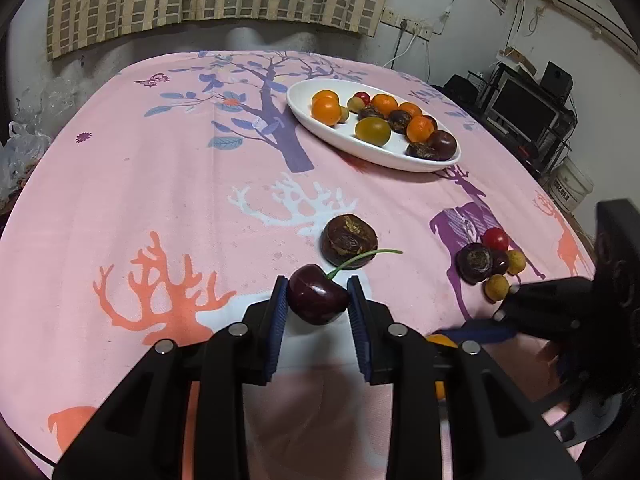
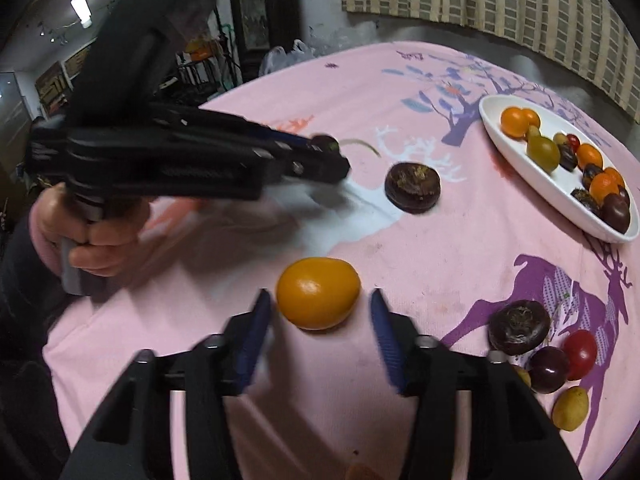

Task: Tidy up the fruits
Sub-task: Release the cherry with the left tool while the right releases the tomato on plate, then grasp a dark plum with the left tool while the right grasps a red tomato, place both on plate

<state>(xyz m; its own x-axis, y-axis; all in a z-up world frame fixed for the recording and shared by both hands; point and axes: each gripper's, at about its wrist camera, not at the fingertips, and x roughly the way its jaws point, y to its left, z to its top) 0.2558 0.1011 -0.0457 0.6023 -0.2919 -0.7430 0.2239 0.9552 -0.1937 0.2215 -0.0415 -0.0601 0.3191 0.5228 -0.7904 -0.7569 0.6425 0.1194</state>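
- Left wrist view: the left gripper [image 1: 318,300], black arms with blue ribbed pads, sits low centre of the frame and is clamped on a dark red glossy cherry with a long green stem [image 1: 317,295]. Both pads press its sides and the stem curls off to the upper right.
- Just above the cherry there's a dark brown, flattish water chestnut [image 1: 348,242] lying on the pink tablecloth printed with trees and deer [image 1: 160,184].
- Upper right of centre is the white oval ceramic plate [image 1: 320,128], already loaded with small orange, green and dark fruits.
- Right side of that frame: a little cluster of loose fruit [image 1: 490,260] on the purple deer print, including a red cherry tomato, dark ones and two yellowish ones. They're touching each other.
- Right wrist view: the right gripper [image 2: 320,320] is at the bottom centre, jaws fairly narrow but not gripping. A round orange-yellow fruit [image 2: 318,293] sits on the cloth between the pads with a visible gap on each side.
- No earlier frame here, so that's all I can say about those jaws.
- Upper left of this view, a person's hand [image 2: 96,236] holds the left gripper's handle; it's blurry.
- The plate is at the upper right here, the fruit cluster at the lower right.
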